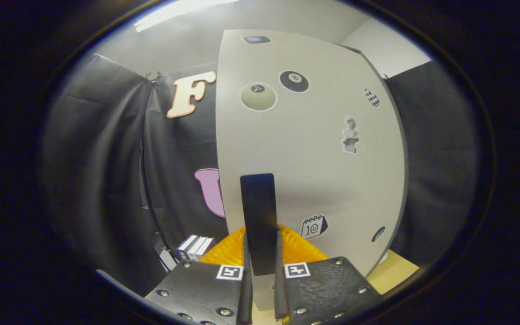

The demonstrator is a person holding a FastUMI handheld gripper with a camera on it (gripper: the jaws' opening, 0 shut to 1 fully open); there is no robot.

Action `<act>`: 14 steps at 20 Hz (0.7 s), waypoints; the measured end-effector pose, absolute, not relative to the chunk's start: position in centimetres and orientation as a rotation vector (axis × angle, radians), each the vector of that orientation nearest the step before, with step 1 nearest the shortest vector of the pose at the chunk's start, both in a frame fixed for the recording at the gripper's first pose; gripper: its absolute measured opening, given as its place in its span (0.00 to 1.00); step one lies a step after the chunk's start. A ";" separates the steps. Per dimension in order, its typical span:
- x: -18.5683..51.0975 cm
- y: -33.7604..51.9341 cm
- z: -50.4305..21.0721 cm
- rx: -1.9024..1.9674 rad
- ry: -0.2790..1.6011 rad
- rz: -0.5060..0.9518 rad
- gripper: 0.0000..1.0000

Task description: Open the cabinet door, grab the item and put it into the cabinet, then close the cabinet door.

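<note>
Between the fingers (260, 275) stands the door's dark upright handle (258, 221), the 2 fingers drawn narrow and pressing it from either side. Just behind them sits an orange item (300, 250), low against the pale cabinet door (314, 171), which carries several stickers. Left of the door, a few books (194, 247) stand near the black cloth wall. A strip of desk (393, 271) shows to the right.
</note>
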State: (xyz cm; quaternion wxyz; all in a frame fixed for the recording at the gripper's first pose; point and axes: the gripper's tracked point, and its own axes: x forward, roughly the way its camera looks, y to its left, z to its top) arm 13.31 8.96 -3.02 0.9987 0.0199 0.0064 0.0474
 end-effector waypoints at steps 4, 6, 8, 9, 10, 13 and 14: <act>10.2 7.2 -2.8 0.055 0.016 0.092 0.19; 8.9 6.2 -2.9 0.054 0.039 0.081 0.19; 7.4 5.0 -2.6 0.047 0.046 0.083 0.19; 6.8 4.4 -2.5 0.046 0.052 0.079 0.19; 5.9 3.7 -2.3 0.050 0.049 0.072 0.19; 3.3 1.3 -2.0 0.070 0.067 0.053 0.19; 2.3 0.4 -1.8 0.068 0.069 0.046 0.19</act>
